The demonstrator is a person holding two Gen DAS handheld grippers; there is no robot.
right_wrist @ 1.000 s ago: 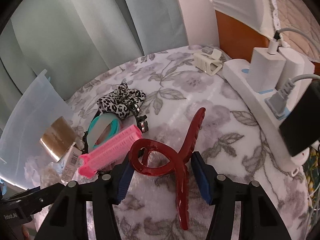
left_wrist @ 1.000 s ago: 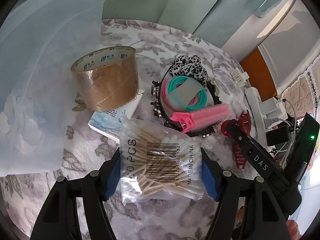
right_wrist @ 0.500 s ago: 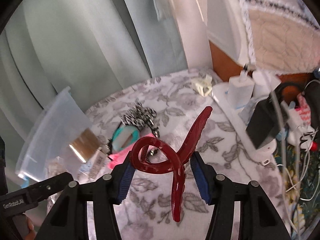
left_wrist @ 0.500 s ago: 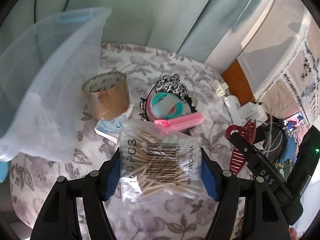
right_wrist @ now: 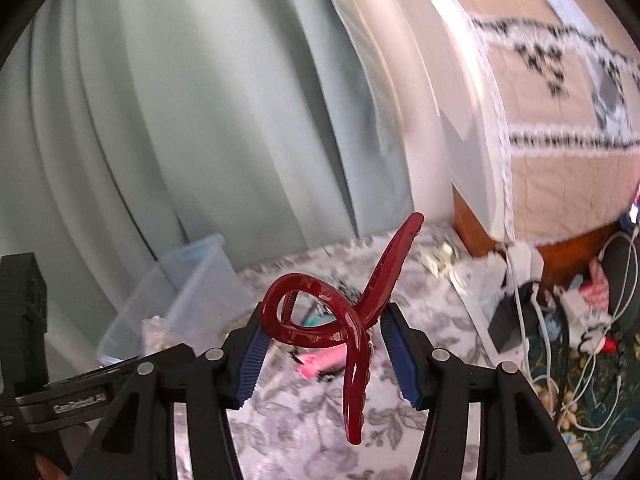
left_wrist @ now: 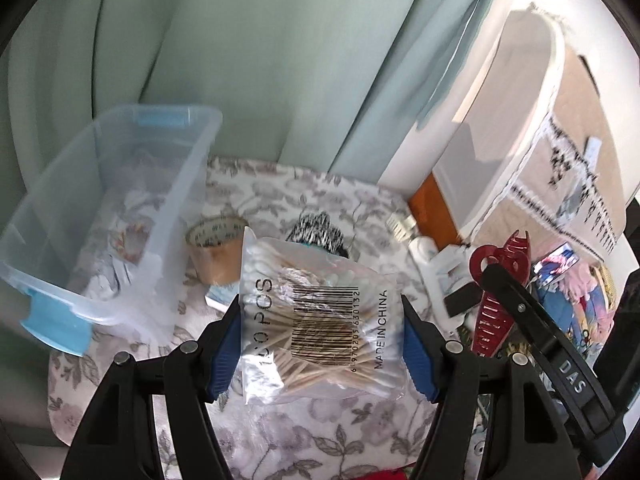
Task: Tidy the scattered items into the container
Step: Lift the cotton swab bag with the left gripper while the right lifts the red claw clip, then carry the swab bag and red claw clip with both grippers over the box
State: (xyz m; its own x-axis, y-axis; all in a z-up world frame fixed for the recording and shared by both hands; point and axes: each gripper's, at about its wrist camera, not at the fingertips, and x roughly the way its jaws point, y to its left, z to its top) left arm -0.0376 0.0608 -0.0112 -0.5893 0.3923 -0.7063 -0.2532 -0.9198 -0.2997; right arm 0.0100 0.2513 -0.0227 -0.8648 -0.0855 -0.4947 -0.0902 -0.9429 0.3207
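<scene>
My left gripper [left_wrist: 322,344] is shut on a clear bag of cotton swabs [left_wrist: 320,320] and holds it high above the floral table. The clear plastic container [left_wrist: 100,208] with blue latches stands to the left, below it. My right gripper [right_wrist: 324,350] is shut on a dark red hair claw clip [right_wrist: 344,312], also lifted; the clip shows in the left wrist view [left_wrist: 498,280] at the right. The container shows in the right wrist view [right_wrist: 188,288] at the left. A roll of brown tape [left_wrist: 216,248], a spotted scrunchie [left_wrist: 320,232] and a pink comb [right_wrist: 324,360] lie on the table.
A white power strip with plugs and cables [right_wrist: 524,276] lies along the table's right edge. A small white-blue box [left_wrist: 224,300] sits under the tape. Green curtains hang behind the table. A quilted bed [right_wrist: 560,140] stands at the right.
Both grippers have risen well above the table with their items. The container has come fully into the left wrist view, and the table items look smaller and farther away.
</scene>
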